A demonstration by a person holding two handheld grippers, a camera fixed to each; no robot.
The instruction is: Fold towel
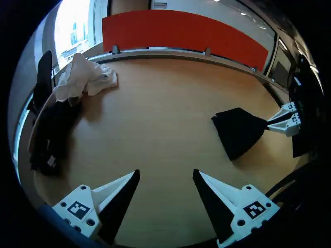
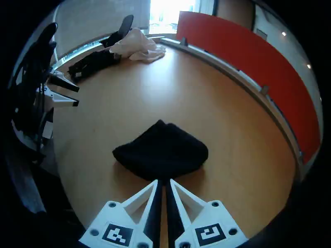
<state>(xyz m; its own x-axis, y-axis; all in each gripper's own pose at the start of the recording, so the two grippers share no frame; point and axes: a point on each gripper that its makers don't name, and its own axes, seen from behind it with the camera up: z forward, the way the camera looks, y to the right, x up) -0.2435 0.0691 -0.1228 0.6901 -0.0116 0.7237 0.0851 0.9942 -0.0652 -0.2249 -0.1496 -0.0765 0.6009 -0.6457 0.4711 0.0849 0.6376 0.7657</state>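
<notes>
Near edge of the black terry towel point(image 2: 163, 151) disappears between the right gripper point(image 2: 164, 182) fingertips; grip depth unreadable. In left gripper view that gripper's body is cut off at the rim. The black crumpled heap point(image 1: 49, 136) far left is too dark to identify.

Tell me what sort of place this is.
Likely an office: a long wooden desk with a red divider panel along its far edge, and a black chair by a bright window.

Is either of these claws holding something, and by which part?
The right gripper pinches the black towel by its near edge, where the cloth bunches to a point. The left gripper is open and holds nothing.
</notes>
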